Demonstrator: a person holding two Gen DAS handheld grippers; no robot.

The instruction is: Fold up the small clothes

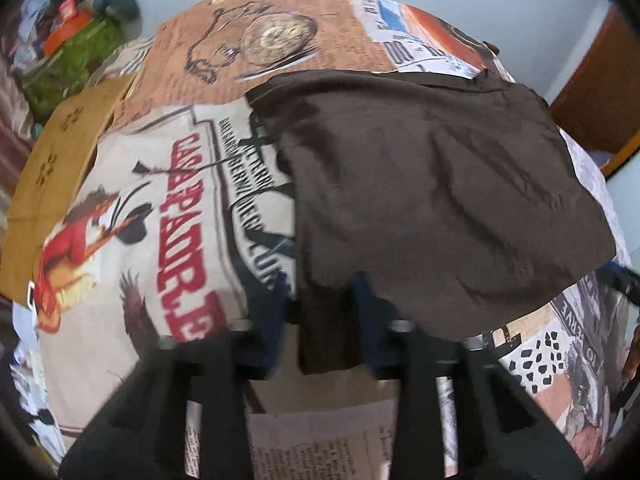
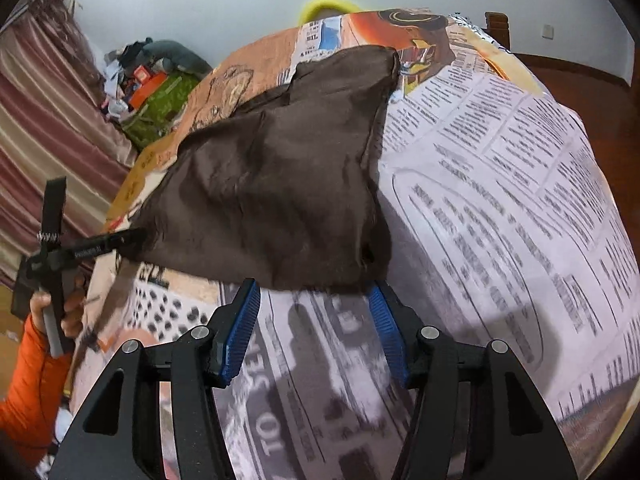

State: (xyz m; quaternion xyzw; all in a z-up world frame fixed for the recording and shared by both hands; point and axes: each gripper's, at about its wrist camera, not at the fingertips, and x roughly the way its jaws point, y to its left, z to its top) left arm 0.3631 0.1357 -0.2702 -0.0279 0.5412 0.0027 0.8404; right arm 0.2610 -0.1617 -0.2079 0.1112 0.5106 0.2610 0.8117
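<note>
Brown cloth (image 2: 276, 192): spread on newspaper-print table cover (image 2: 500, 208), far corner folded. Left gripper (image 1: 320, 304): blurred, fingers pinching its near-left corner. Right gripper (image 2: 314, 320): fingers apart, empty, tips partly under near hem. Legible: "TO SE", cut off.

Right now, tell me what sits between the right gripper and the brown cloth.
Nothing visible. The right gripper stands open at the near edge of the brown cloth, with only the printed table cover under the gap. The left gripper is off at the cloth's other near corner, not in the way.
</note>
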